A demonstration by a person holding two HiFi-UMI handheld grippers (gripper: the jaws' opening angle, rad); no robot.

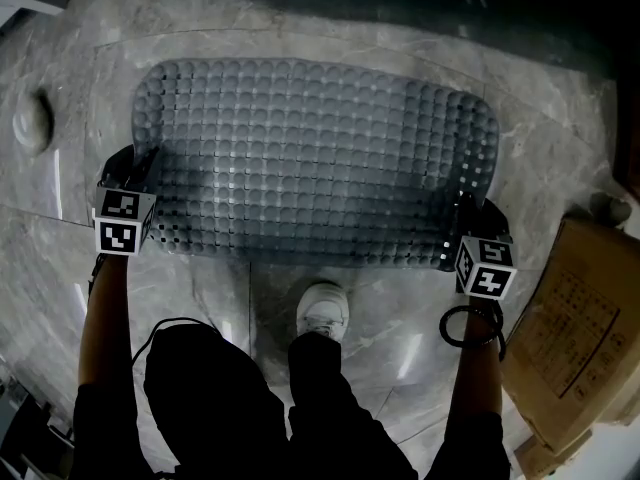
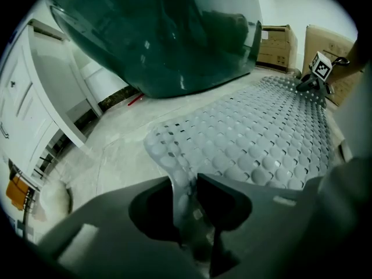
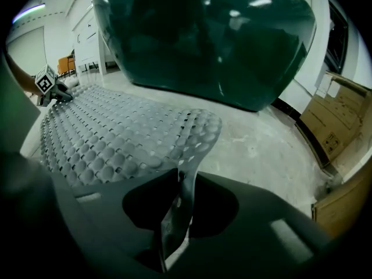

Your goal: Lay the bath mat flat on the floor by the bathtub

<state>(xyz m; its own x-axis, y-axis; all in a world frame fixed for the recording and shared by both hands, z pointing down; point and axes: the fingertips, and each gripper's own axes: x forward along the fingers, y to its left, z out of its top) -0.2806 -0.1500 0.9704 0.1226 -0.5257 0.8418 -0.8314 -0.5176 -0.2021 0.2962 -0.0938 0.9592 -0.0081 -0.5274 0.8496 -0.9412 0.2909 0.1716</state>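
We hold the bath mat spread over the marble floor just beside the dark bathtub. The left tool and the right tool each clench one near corner. If one releases first, we judge the raised near edge may fold under.

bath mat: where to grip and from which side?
Pinch the near long edge of the bath mat at its two corners, coming from the side away from the bathtub. It is a thin, wide, floppy sheet, so spread corner grips keep it stretched; the left claw and right claw are each shut on one.
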